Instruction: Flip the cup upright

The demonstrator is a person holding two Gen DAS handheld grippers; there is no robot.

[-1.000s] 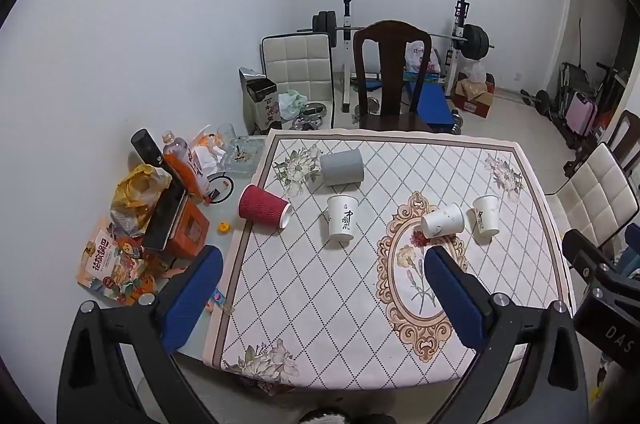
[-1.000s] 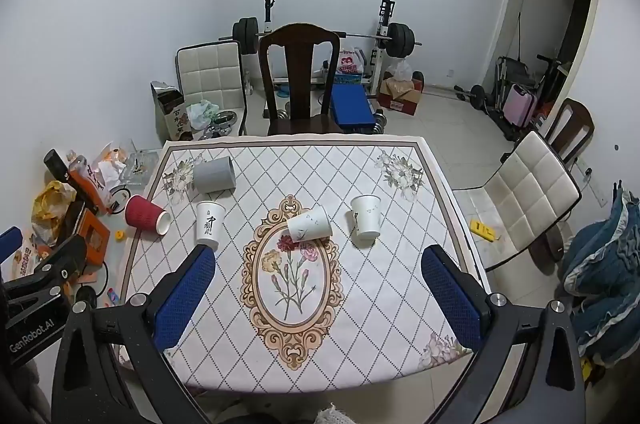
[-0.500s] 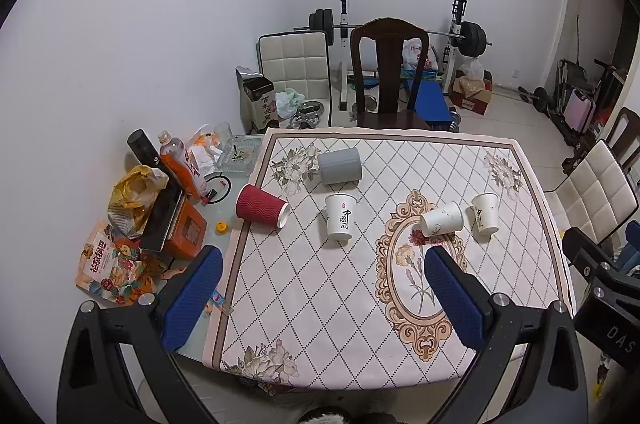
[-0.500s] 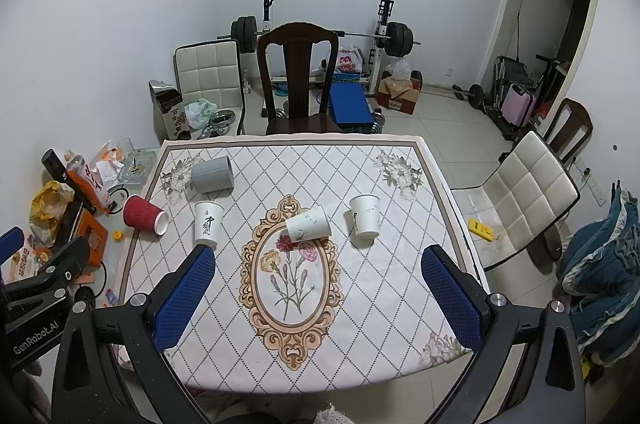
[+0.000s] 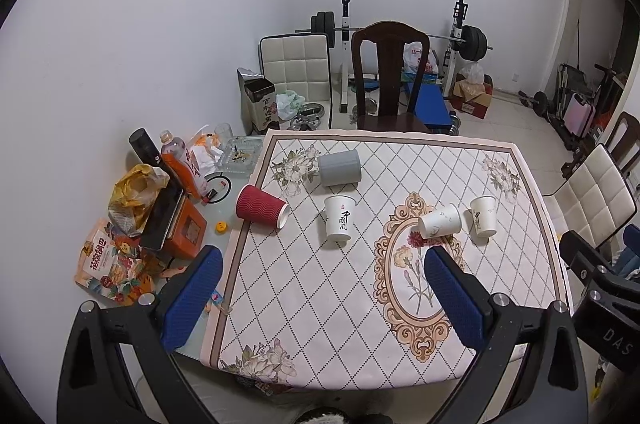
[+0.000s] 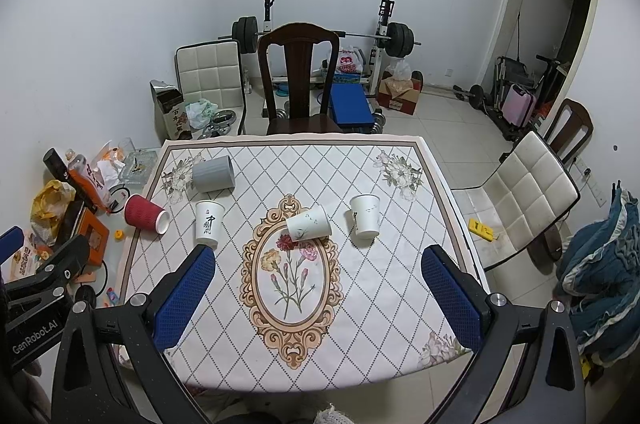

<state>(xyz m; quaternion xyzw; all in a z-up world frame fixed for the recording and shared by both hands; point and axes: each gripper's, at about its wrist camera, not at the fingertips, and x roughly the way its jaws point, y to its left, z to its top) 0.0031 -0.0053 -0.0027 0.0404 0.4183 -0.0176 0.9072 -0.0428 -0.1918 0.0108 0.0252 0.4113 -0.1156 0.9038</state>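
Note:
Several cups lie or stand on the patterned tablecloth (image 5: 320,296). A grey cup (image 5: 339,168) lies on its side at the back left. A red ribbed cup (image 5: 261,206) lies on its side at the left edge. A white cup with black writing (image 5: 340,223) stands mouth down. A white cup (image 5: 440,222) lies on its side by the oval motif, and another white cup (image 5: 483,217) stands mouth down to its right. The same cups show in the right wrist view: grey (image 6: 213,174), red (image 6: 144,214), written (image 6: 208,223), lying (image 6: 309,223), right (image 6: 365,216). My left gripper (image 5: 320,284) and right gripper (image 6: 318,278) are open, empty, high above the near side of the table.
A dark wooden chair (image 5: 390,76) stands at the table's far side. White padded chairs stand at the right (image 6: 524,192) and back left (image 5: 296,72). Bottles, bags and boxes (image 5: 160,208) clutter the glass surface left of the cloth. Weight equipment (image 6: 320,36) lines the back wall.
Both cameras have drifted slightly; the table sits a little lower in the left wrist view. No cup has moved and both grippers stay open.

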